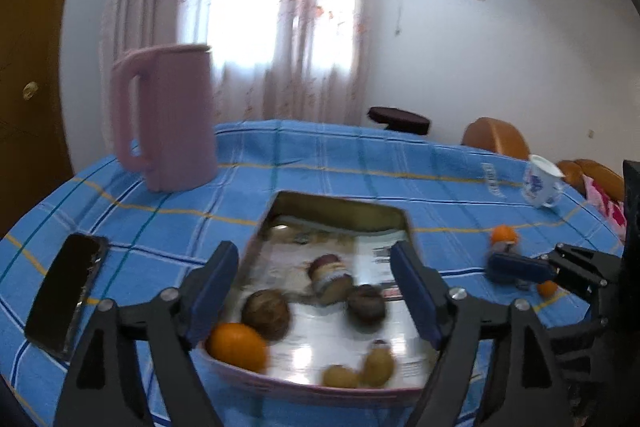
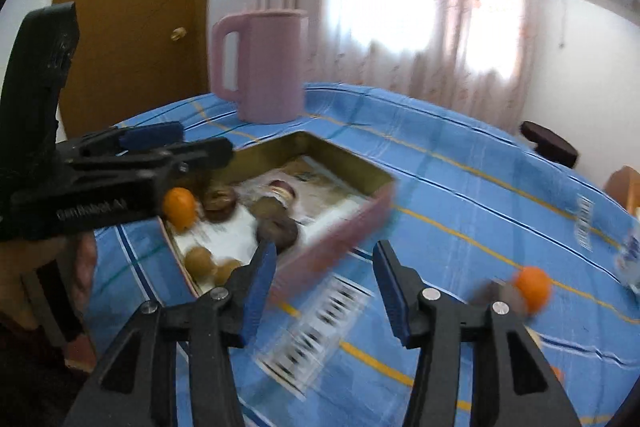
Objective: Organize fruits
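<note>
Fingers [image 1: 218, 291] of both grippers spread, empty; rectangular tin [image 1: 340, 205] lengthwise away from left gripper [image 1: 316, 301].

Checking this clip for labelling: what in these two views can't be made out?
- Dark fruit beside the loose orange on the tablecloth: motion-blurred in the right wrist view; in the left wrist view the right tool covers it.
- Fruits in the tin tray: smeared, kinds uncertain, apart from its orange.
- Cup: pattern too blurred in the left view, cut off at the right view's edge.
- Print on the tray's lining: unreadable.
</note>
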Motion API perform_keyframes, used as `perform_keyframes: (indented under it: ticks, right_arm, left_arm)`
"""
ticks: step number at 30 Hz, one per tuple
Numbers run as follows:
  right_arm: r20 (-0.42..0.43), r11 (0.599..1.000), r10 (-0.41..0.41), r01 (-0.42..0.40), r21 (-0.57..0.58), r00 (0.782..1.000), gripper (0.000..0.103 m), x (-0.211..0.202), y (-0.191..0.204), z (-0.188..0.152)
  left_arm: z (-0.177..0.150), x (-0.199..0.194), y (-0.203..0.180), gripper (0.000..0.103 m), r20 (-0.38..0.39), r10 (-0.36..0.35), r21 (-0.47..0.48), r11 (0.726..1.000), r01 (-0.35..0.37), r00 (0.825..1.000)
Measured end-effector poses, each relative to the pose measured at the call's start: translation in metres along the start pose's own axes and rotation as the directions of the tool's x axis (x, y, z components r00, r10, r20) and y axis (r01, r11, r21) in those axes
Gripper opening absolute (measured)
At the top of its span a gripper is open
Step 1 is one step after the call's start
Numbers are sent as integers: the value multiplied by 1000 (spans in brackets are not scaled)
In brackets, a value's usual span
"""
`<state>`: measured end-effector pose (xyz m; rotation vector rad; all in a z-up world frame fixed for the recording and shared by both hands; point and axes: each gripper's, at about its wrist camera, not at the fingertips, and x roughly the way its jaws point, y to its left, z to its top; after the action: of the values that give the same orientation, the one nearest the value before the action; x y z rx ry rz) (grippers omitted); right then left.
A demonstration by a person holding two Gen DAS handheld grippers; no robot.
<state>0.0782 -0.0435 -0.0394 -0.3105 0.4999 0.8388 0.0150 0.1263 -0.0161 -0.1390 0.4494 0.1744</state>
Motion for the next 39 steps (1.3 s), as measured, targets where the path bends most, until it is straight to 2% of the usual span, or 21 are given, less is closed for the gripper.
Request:
perform_keyframes:
  ticks: [3, 6, 10, 13, 16, 19, 21, 23, 25, 32, 36, 39]
  right_arm:
    - [-19, 991, -134, 134, 21, 991, 52, -23, -31, -20]
    - [-60, 965, -249, 252, 71, 967, 53, -40, -68, -39]
    - [-112, 929, -324, 338, 150, 940, 52, -52, -108, -57]
    - [-143, 925, -317, 339, 173, 938, 53, -52, -123, -64]
    - [-164, 934, -265, 295, 204, 950, 52, -48, -127, -67]
    - [-212, 935, -239, 284, 212, 947, 52, -35, -129, -71]
    - [-237, 941, -190, 246, 234, 953, 52, -26, -133, -76]
    - [-265, 940, -166, 234, 248, 950, 48, -20, -135, -78]
    - [-271, 943, -143, 215, 255, 952, 39, -18, -135, -78]
    - [-246, 947, -186, 241, 213, 951, 38, -25, -129, -76]
    - [-220, 936, -209, 260, 238, 953, 38, -34, -138, -69]
    - [-213, 921, -254, 303, 244, 943, 38, -34, -145, -63]
  left_arm:
    - [0, 0, -25, 83, -5, -50, 46, 998, 50, 999]
    - [-2, 4, -53, 83, -32, -103, 88, 990, 106, 994]
    - [-4, 10, -86, 85, -65, -152, 137, 978, 160, 986]
    - [-6, 18, -106, 89, -85, -165, 169, 970, 177, 983]
    - [-8, 26, -119, 89, -107, -172, 186, 964, 190, 979]
    - [-10, 34, -126, 89, -133, -177, 191, 961, 200, 975]
    - [-12, 38, -132, 89, -146, -181, 196, 958, 208, 973]
    - [-13, 41, -135, 89, -158, -185, 201, 956, 215, 970]
    - [-15, 43, -139, 89, -167, -193, 201, 954, 225, 967]
    - [-16, 52, -155, 89, -202, -210, 219, 942, 253, 957]
    - [-12, 59, -163, 89, -211, -222, 217, 939, 268, 952]
    - [-8, 71, -168, 89, -226, -225, 199, 942, 271, 948]
